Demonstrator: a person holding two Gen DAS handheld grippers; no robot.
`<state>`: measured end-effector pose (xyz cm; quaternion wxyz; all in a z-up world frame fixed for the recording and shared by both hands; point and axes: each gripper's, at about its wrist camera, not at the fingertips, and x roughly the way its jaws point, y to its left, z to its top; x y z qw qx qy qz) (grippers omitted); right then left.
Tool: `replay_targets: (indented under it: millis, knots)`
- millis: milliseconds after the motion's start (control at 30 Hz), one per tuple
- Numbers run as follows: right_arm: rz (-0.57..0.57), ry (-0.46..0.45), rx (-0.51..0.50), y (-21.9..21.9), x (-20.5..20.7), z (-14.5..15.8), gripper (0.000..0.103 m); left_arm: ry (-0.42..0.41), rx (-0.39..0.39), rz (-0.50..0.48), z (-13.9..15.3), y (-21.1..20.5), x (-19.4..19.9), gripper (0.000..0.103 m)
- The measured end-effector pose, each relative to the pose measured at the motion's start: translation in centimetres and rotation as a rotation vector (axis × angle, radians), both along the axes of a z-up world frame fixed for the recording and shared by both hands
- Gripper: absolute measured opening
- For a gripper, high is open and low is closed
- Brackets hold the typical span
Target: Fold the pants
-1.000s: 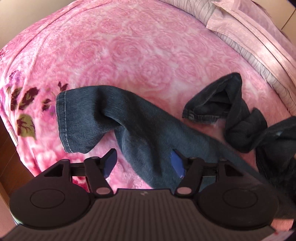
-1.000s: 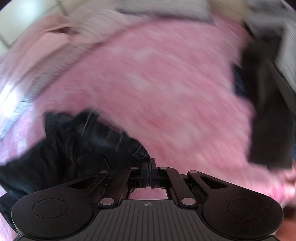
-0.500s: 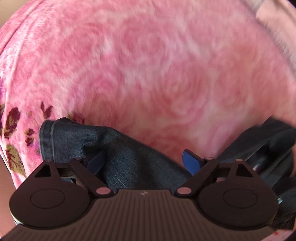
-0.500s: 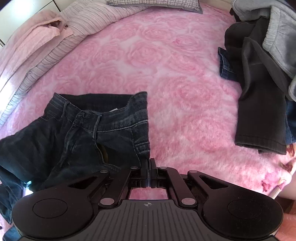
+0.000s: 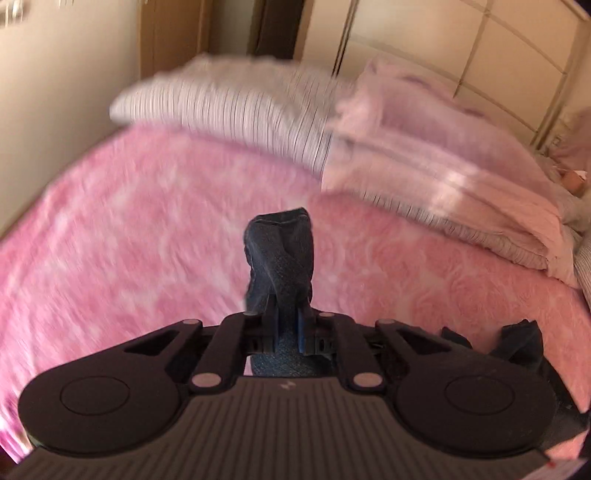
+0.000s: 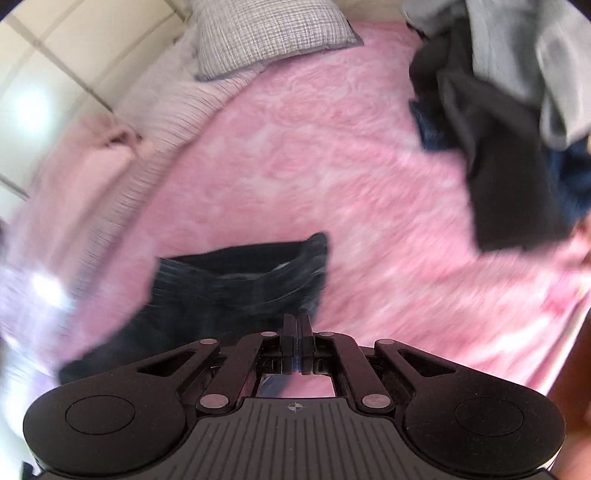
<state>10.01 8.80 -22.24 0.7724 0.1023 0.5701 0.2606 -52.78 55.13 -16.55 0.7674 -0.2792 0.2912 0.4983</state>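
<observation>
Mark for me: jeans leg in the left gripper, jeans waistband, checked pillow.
jeans leg (image 5: 282,254), left wrist view, bunched denim standing above the pads.
jeans waistband (image 6: 255,260), right wrist view, top edge of the open waist.
checked pillow (image 6: 273,31), right wrist view, middle of its face.

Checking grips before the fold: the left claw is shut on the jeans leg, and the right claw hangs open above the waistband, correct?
Not quite. The right claw is shut at the waistband edge, per the right wrist view. The left claw is indeed shut on the jeans leg.
</observation>
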Motion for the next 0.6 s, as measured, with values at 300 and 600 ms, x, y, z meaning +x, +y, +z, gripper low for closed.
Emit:
replay_targets:
  millis: [300, 600]
  knots:
    - [-0.056, 0.127, -0.021, 0.2, -4.6, -4.6, 0.065, 0.171, -0.494, 0.326, -15.9, -2.8, -12.2, 0.018]
    - [0.050, -0.025, 0.010, 5.1, -1.3, -7.3, 0.065, 0.087, -0.510, 0.346, -16.8, -10.2, -13.7, 0.042]
